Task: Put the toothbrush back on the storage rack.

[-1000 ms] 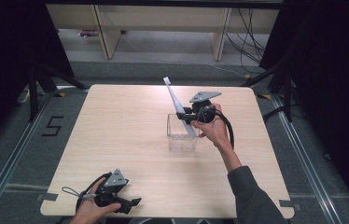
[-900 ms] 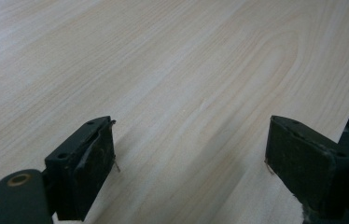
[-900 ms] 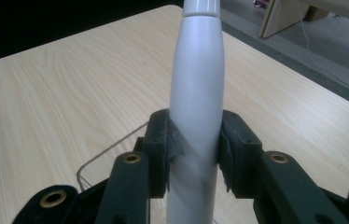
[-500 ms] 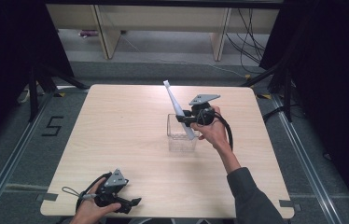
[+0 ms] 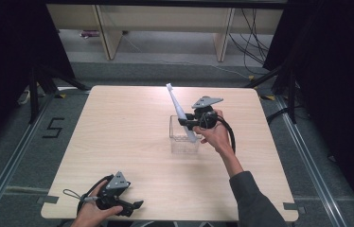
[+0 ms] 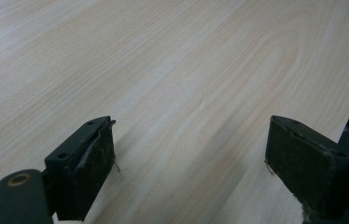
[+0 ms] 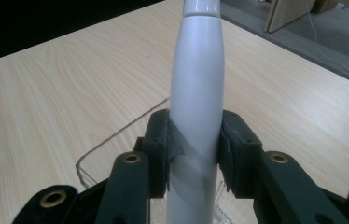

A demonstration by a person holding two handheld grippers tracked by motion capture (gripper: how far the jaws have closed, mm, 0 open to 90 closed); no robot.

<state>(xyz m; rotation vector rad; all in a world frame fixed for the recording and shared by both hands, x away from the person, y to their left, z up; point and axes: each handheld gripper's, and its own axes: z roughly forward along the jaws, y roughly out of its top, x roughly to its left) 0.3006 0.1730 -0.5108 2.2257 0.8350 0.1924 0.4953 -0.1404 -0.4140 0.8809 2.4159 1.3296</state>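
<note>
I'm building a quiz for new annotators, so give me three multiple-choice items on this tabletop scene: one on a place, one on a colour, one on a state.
1. Where does the lower end of the white toothbrush sit?
A. inside the clear box
B. flat on the floor
C. under the left gripper

2. What colour are the pads of the right gripper?
A. red
B. black
C. yellow

3. How do the jaws of the left gripper stand?
A. clamped on the toothbrush
C. apart, with bare table between them
B. closed on a cloth

Right letters: 1 A, since the high view shows the handle slanting down into the clear box. 2 B, since the right gripper view shows dark pads pressed on both sides of the white handle. 3 C, since the left gripper view shows only the wooden table between the two jaws.
</note>
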